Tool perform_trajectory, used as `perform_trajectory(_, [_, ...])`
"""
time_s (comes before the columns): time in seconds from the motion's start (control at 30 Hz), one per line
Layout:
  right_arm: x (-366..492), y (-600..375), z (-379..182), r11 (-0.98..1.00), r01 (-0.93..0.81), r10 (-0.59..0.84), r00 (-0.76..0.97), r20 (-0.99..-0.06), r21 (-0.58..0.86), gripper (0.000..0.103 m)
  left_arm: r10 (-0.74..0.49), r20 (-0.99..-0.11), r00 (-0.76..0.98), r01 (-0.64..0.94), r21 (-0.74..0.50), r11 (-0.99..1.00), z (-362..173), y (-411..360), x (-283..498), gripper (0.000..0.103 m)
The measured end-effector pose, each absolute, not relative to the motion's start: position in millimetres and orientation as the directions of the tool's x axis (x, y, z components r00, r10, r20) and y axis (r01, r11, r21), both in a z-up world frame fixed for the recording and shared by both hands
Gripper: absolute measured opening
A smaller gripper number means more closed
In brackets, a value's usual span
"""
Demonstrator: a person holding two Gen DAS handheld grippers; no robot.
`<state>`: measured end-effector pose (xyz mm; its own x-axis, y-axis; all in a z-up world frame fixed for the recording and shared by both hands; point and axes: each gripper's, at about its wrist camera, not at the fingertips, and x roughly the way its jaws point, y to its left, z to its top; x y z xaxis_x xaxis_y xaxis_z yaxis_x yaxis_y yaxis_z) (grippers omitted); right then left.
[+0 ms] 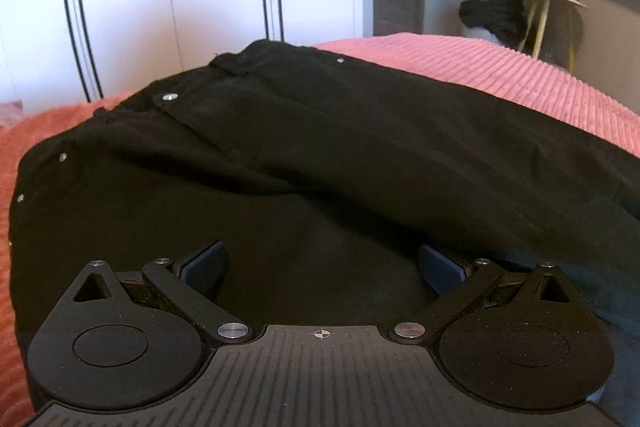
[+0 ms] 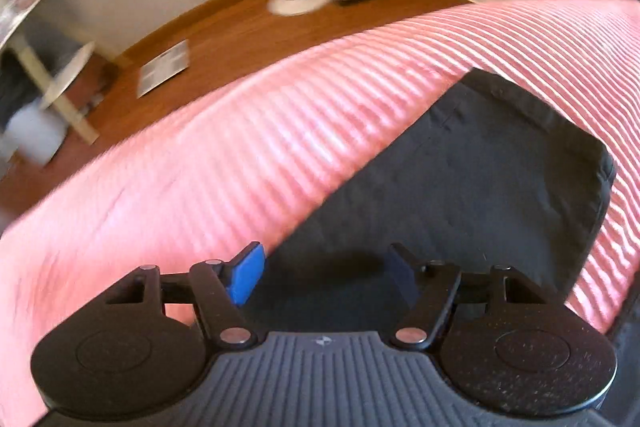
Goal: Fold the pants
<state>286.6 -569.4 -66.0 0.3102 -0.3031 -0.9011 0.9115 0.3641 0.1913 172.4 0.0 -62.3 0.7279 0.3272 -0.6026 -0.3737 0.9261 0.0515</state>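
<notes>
The black pants [image 1: 320, 155] lie on the pink bed [image 1: 500, 75], one leg doubled over the other, the lengthwise fold seemingly done; cross folds remain. Left tool [image 1: 322, 267] hovers apart over the seat; right tool [image 2: 326, 271], apart, nears the hem, gripping nothing

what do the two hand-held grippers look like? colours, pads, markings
Both match: left hand-held gripper and right hand-held gripper have black ribbed bodies, round black side discs, silver pivot screws, a small crosshair mark at centre and blue finger pads. No cables, hands or sleeves visible.
</notes>
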Motion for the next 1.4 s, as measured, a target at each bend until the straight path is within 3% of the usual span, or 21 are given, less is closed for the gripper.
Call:
perform_trajectory(0.13, [300.3, -586.0, -87.0, 0.31, 0.94, -0.303, 0.239, -0.923, 0.142, 0.065, 0.321, -0.607, 0.727, -0.382, 0.031, 0.924, -61.6, -0.7, 178.4, 0.103])
perform_trajectory(0.23, [298.3, -586.8, -93.2, 0.279, 0.952, -0.319, 0.216, -0.923, 0.126, 0.051, 0.308, -0.611, 0.729, -0.381, 0.012, 0.924, -61.8, 4.3, 179.8, 0.103])
perform_trajectory(0.3, [294.2, -578.6, -89.6, 0.333, 0.935, -0.341, 0.24, -0.909, 0.122, 0.022, 0.301, -0.613, 0.73, -0.38, 0.001, 0.925, -63.4, 6.1, 179.9, 0.103])
perform_trajectory(0.37, [277.7, -568.6, -81.5, 0.368, 0.913, -0.336, 0.308, -0.89, 0.177, 0.005, 0.294, -0.613, 0.733, -0.38, -0.01, 0.925, -64.1, 8.8, 180.2, 0.103])
perform_trajectory(0.4, [265.1, -563.5, -74.3, 0.384, 0.899, -0.344, 0.35, -0.871, 0.21, 0.003, 0.289, -0.614, 0.735, -0.379, -0.017, 0.925, -64.1, 10.0, 180.1, 0.103])
perform_trajectory(0.6, [132.9, -491.6, -17.8, 0.558, 0.75, -0.4, 0.618, -0.677, 0.355, 0.002, 0.29, -0.595, 0.75, -0.394, -0.049, 0.918, -52.5, 14.2, 171.7, 0.103])
perform_trajectory(0.67, [73.8, -458.9, -12.6, 0.591, 0.705, -0.393, 0.676, -0.623, 0.392, 0.002, 0.303, -0.553, 0.776, -0.397, -0.056, 0.916, -42.0, 15.1, 163.8, 0.103])
perform_trajectory(0.77, [9.0, -424.8, -36.7, 0.605, 0.687, -0.368, 0.689, -0.624, 0.401, 0.002, 0.304, -0.443, 0.843, -0.377, -0.083, 0.922, -14.8, 18.4, 145.1, 0.103])
perform_trajectory(0.83, [-16.5, -419.1, -70.4, 0.569, 0.701, -0.32, 0.671, -0.669, 0.431, 0.002, 0.216, -0.401, 0.89, -0.294, -0.145, 0.945, 1.1, 25.9, 138.8, 0.103])
perform_trajectory(0.9, [-34.6, -426.4, -104.2, 0.491, 0.713, -0.252, 0.666, -0.703, 0.5, 0.004, 0.081, -0.436, 0.896, -0.201, -0.235, 0.951, 9.5, 37.8, 146.6, 0.103])
perform_trajectory(1.0, [-58.2, -432.7, -124.3, 0.401, 0.684, -0.245, 0.722, -0.647, 0.61, 0.005, -0.11, -0.49, 0.865, -0.099, -0.38, 0.92, 18.5, 55.7, 175.2, 0.103])
perform_trajectory(1.07, [-62.9, -436.1, -122.2, 0.395, 0.668, -0.246, 0.739, -0.628, 0.631, 0.011, -0.201, -0.508, 0.838, -0.057, -0.447, 0.893, 25.2, 60.6, 204.8, 0.103])
perform_trajectory(1.2, [-68.8, -441.8, -122.7, 0.342, 0.631, -0.222, 0.775, -0.592, 0.696, 0.015, -0.361, -0.585, 0.726, -0.082, -0.595, 0.799, 12.1, 58.5, 274.2, 0.102])
perform_trajectory(1.23, [-72.8, -444.8, -123.7, 0.322, 0.619, -0.217, 0.785, -0.58, 0.717, 0.016, -0.368, -0.621, 0.692, -0.129, -0.609, 0.783, 2.4, 56.6, 292.1, 0.101])
perform_trajectory(1.3, [-79.4, -449.9, -126.3, 0.296, 0.608, -0.22, 0.794, -0.567, 0.736, 0.021, -0.396, -0.66, 0.638, -0.182, -0.629, 0.756, -12.9, 53.3, 316.6, 0.076])
perform_trajectory(1.4, [-80.7, -455.7, -130.4, 0.269, 0.603, -0.228, 0.797, -0.559, 0.751, 0.03, -0.425, -0.719, 0.55, -0.228, -0.619, 0.752, -36.1, 41.1, 342.1, 0.062])
